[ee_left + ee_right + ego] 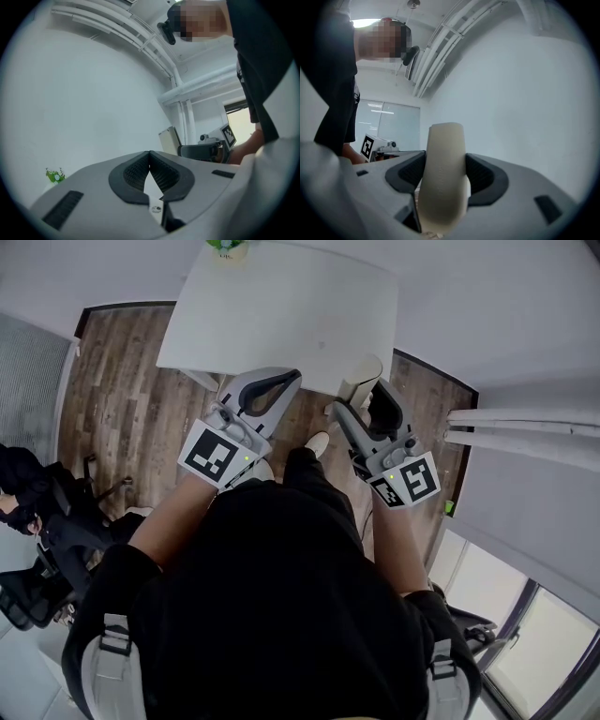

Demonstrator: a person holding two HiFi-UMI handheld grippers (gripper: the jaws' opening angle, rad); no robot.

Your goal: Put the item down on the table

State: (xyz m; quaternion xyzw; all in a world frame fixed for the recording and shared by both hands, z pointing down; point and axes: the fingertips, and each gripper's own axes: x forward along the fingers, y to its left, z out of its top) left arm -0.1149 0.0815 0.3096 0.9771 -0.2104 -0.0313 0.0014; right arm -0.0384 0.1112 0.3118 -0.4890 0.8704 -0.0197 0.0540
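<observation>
Cream-coloured and smooth, the item [444,140] stands upright between the jaws of the right hand-held gripper [444,172]. Both dark ribbed pads press against its sides, so the gripper is closed on it. It is a narrow, slightly curved piece with a rounded top that rises well above the jaw tips. What it is exactly I cannot tell.

From above, the same item [360,379] shows at the near edge of the white table [281,315], by its right corner. It is held in the right hand-held gripper [368,401] and is not lying on the table top.

The left hand-held gripper [292,380] is just beside it, pointing towards the same table edge. Seen along its own jaws, the left hand-held gripper [150,155] is closed, its tips touching, with nothing caught between the pads.

The person wears black and holds both forearms out in front, with the square-marked cubes on the grippers facing up. A light shoe [317,442] shows between the two grippers on the wooden floor [122,371].

At the far edge of the table sits a small green plant [227,247], which also shows low at the left of the left gripper view [55,176]. White pipes [525,426] run along the wall on the right. A dark chair [52,540] stands on the left, well apart from the table.
</observation>
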